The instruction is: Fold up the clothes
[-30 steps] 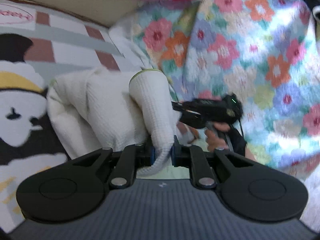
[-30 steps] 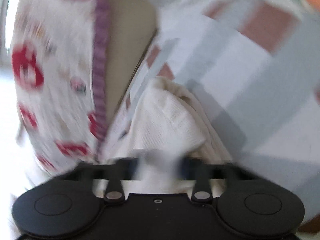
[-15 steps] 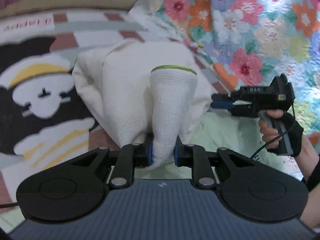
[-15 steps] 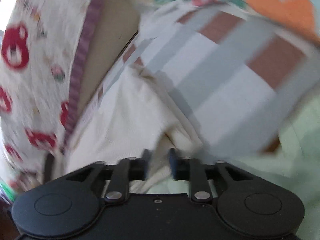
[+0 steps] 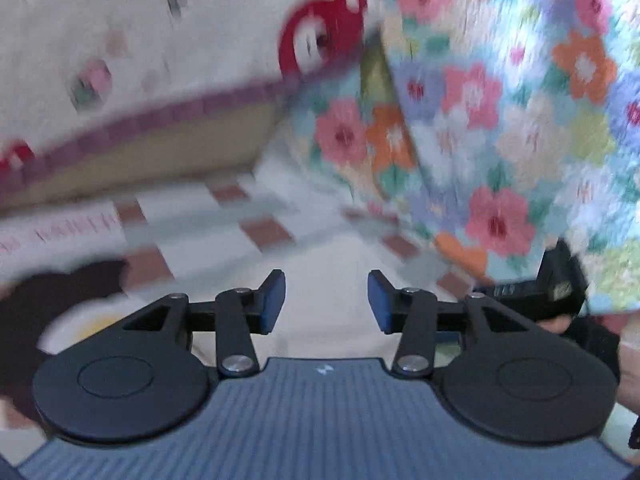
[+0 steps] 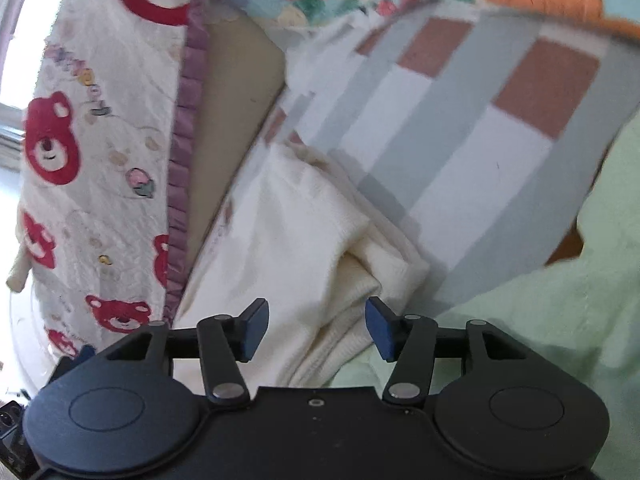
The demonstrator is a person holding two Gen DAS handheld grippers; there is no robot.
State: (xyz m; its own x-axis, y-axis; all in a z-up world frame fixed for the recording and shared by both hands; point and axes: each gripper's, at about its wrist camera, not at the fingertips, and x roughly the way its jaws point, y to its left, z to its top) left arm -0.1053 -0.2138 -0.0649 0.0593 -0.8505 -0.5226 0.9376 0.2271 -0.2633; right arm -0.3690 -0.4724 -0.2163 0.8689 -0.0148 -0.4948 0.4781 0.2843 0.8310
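Observation:
A cream waffle-knit garment lies folded in layers on the bed. In the right wrist view it sits just beyond and partly between the fingers of my right gripper, which is open and holds nothing. My left gripper is open and empty too; a pale blurred strip of the garment shows low between its fingers. The right gripper's black body shows at the right edge of the left wrist view.
A checked grey, white and brown bedsheet covers the bed. A pale green cloth lies at the right. A red-bear pillow with purple trim stands at the back. A floral quilt rises at the right.
Both grippers have opened and let go of the cream garment. The left gripper has tipped up toward the pillow and quilt. The garment now rests on the bed.

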